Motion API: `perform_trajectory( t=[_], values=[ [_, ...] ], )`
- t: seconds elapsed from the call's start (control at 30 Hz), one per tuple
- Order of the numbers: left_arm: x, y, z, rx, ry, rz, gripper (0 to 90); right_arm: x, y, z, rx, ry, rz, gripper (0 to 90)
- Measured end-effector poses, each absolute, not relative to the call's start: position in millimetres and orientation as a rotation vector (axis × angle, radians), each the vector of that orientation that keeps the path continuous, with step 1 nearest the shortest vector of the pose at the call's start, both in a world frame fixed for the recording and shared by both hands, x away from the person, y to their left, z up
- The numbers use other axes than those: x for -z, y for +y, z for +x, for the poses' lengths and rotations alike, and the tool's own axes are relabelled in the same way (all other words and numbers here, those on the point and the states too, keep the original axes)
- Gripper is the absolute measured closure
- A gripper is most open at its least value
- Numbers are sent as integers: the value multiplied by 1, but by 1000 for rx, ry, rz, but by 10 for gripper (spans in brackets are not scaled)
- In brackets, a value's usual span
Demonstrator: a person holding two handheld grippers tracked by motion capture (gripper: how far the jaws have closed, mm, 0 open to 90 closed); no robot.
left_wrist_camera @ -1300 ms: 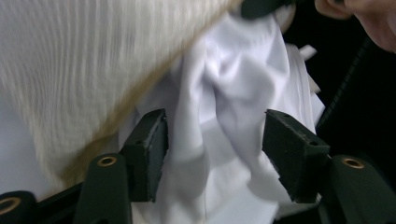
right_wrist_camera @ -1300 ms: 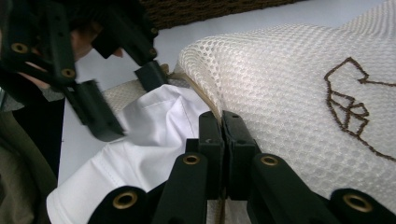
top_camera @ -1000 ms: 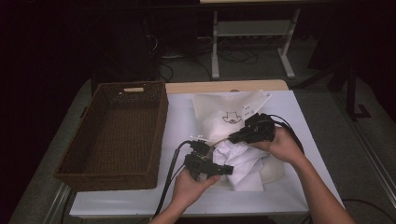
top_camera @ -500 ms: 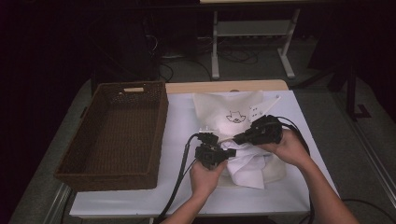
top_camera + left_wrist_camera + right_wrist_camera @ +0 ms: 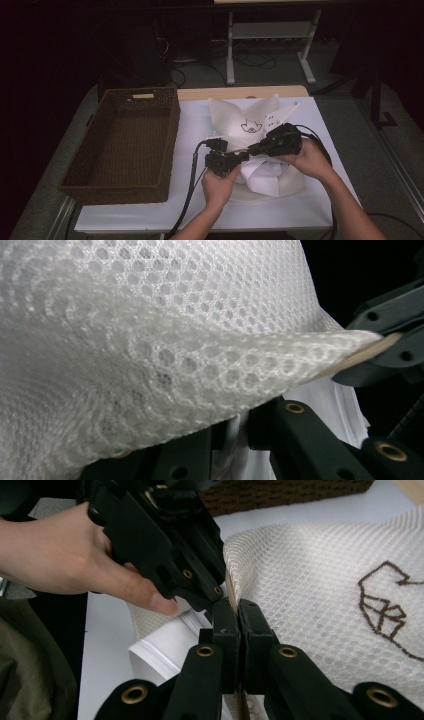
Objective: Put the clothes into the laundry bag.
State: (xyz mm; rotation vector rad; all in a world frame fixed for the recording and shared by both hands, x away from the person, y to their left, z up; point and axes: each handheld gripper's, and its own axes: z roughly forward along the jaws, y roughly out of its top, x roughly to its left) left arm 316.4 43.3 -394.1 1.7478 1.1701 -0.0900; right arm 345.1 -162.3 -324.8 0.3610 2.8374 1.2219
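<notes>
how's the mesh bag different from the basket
The mesh bag is white, soft netting, crumpled and lifted, with a dark embroidered mark; the basket is brown, stiff wicker and keeps its box shape. The bag's edge is pinched by the right gripper, with the left gripper close against it; the basket stands untouched at the left. White cloth lies at the bag; the basket looks empty. Both sit on the white table.

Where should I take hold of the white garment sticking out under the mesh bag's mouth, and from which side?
Probably the folded edge of the garment nearest the person, coming in from that side. There it lies bare, while the mesh bag drapes over its far part, and both the left tongs and right tongs pinch the bag's rim.
</notes>
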Motion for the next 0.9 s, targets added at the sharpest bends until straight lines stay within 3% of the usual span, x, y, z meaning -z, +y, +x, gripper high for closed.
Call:
perform_trajectory(
  t=[0.17,0.43,0.9],
  values=[
    [394,48,311,133,1148,1797,648,331,-161,351,-1211,2854,385,866],
    [392,62,298,139,1143,1828,490,333,-162,354,-1216,2852,407,866],
    [400,81,275,225,1122,1915,364,335,-164,360,-1211,2854,442,864]
  ],
)
